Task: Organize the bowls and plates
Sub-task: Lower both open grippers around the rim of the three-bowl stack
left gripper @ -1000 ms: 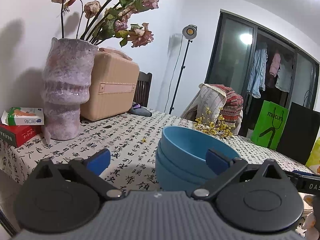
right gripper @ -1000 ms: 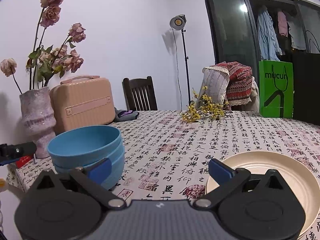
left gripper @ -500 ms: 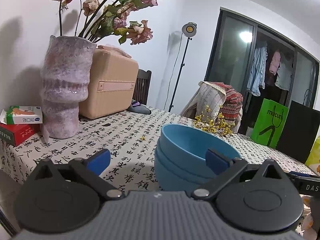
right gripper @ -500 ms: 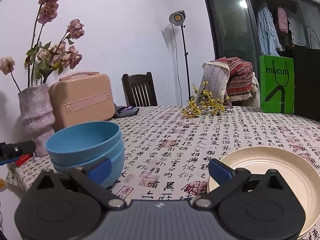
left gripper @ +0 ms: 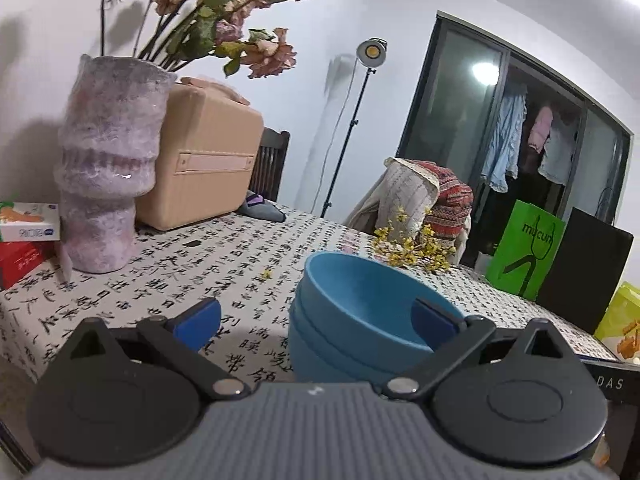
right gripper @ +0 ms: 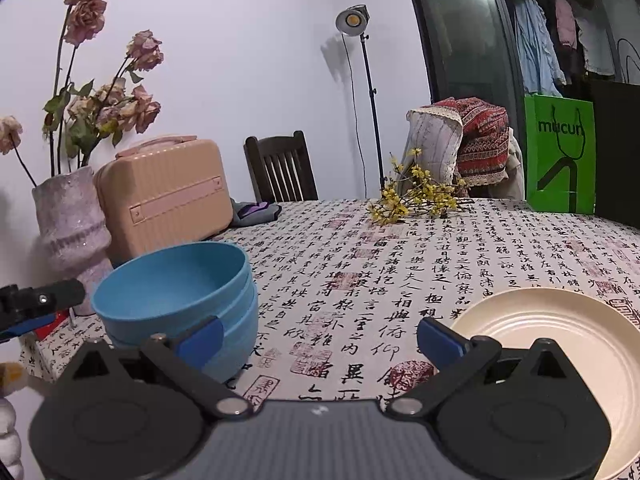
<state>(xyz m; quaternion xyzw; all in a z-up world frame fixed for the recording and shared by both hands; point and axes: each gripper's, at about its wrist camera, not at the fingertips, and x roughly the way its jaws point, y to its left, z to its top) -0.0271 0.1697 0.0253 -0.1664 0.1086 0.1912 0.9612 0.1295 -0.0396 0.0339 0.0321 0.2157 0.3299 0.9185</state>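
A stack of blue bowls (left gripper: 360, 320) stands on the calligraphy-print tablecloth (left gripper: 200, 272). My left gripper (left gripper: 316, 318) is open just in front of the stack, its right finger over the rim, nothing gripped. In the right wrist view the same bowl stack (right gripper: 180, 296) sits at the left and a cream plate (right gripper: 560, 344) lies at the right near the table edge. My right gripper (right gripper: 318, 336) is open above the cloth between bowls and plate, holding nothing. The left gripper's tip (right gripper: 36, 304) shows at the far left.
A pink-grey vase (left gripper: 104, 184) with dried roses, a peach case (left gripper: 204, 168) and boxes (left gripper: 28, 236) stand at the table's left. Yellow flower sprigs (right gripper: 416, 196) lie farther back. A wooden chair (right gripper: 280, 168), lamp stand (right gripper: 360, 80), draped chair and green bag (right gripper: 560, 152) stand beyond.
Both grippers have shifted slightly; the bowls and plate sit a little nearer and lower in view. Both grippers stay open with nothing picked up.
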